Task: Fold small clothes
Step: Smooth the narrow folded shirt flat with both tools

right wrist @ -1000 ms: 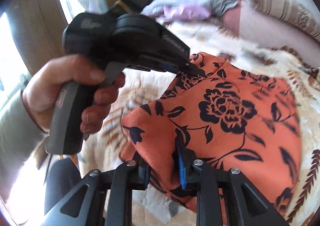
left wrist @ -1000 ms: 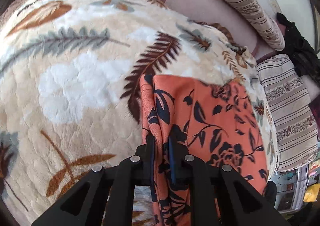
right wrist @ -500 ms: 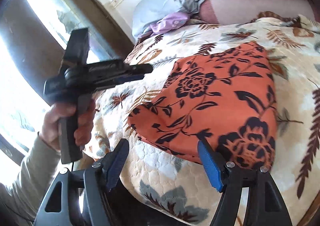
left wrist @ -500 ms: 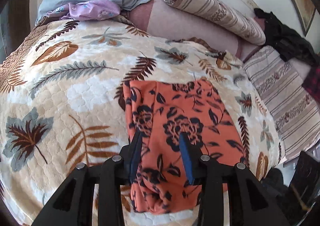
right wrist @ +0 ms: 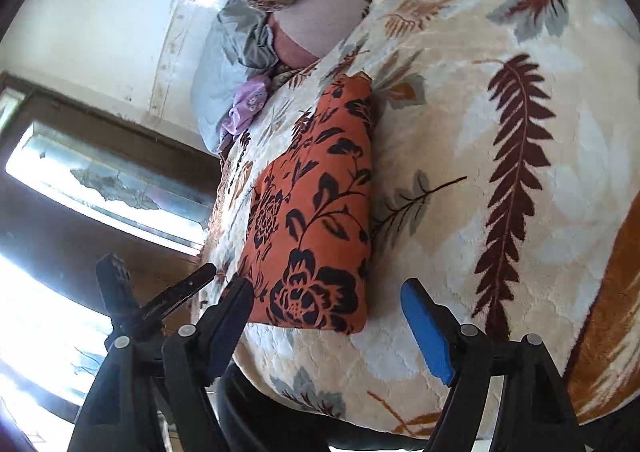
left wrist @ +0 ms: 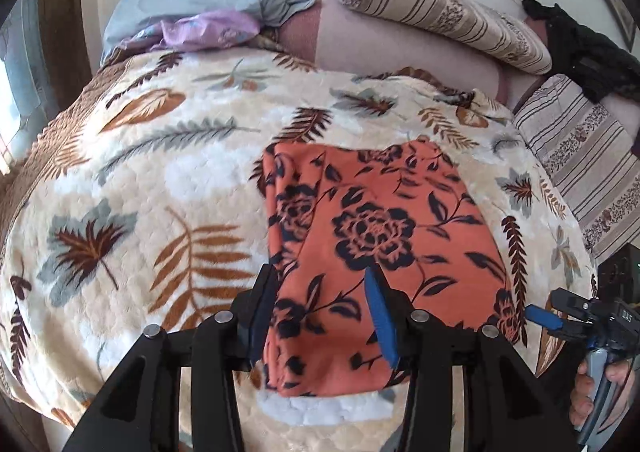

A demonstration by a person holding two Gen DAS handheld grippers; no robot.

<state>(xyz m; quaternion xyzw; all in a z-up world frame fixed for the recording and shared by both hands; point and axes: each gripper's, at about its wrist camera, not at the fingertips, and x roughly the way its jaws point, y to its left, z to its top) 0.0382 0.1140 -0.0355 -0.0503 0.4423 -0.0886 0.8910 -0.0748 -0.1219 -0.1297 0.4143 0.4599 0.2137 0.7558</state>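
1. Lying flat on the leaf-print blanket (left wrist: 132, 179), the orange floral garment (left wrist: 376, 236) is a folded, roughly rectangular packet whose long axis runs away from the near bed edge toward the pillows.
2. Judging by the left wrist view, the left gripper (left wrist: 324, 312) is the nearer one: the packet's near end shows between its two fingers, so the cloth lies straight ahead of it, in line with its reach.
3. That gripper's jaws stand wide apart and have hold of nothing; whether the tips touch the cloth or hover just above it cannot be told.
4. From the right wrist view, the right gripper (right wrist: 328, 316) is also spread wide and empty, with the packet's near right corner ahead of it and toward its left finger.
5. Seen from the left wrist camera, the right gripper sits off the garment's right edge, near but apart from it, so it looks the more withdrawn of the two.
6. Any further fold would likely turn on that long axis, bringing the near end up toward the far end, or this piece may already be folded enough.
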